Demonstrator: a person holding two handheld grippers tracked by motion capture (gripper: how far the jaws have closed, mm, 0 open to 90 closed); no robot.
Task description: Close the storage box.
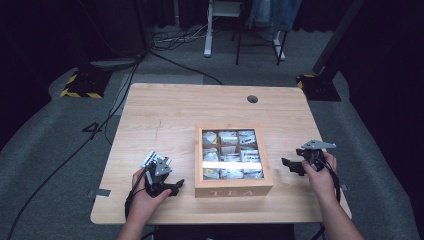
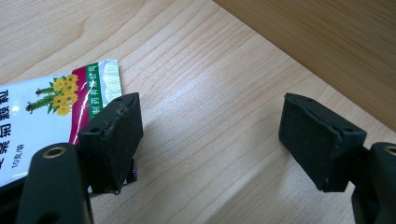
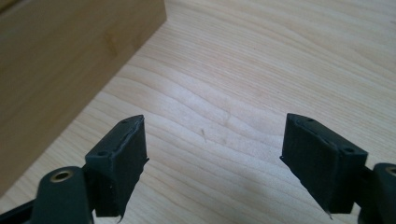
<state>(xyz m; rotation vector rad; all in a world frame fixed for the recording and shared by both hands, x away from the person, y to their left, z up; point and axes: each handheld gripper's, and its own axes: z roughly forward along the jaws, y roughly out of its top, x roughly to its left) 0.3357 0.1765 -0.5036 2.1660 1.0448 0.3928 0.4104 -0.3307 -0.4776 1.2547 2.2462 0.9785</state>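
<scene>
Wooden tea box (image 1: pixel 233 189), lid shut, holds sachets (image 1: pixel 231 155) in compartments.

A white tea packet (image 2: pixel 44 116) with yellow flowers, a red and green stripe and a silver sealed edge lies flat on the wood, outside the left gripper's (image 2: pixel 212 135) left jaw and partly hidden behind it; nothing sits between the wide-apart jaws

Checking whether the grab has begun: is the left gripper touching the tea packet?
Cannot tell. In the left gripper view the left gripper stands open over bare table; the packet lies beside and behind one finger, which hides any contact.
</scene>
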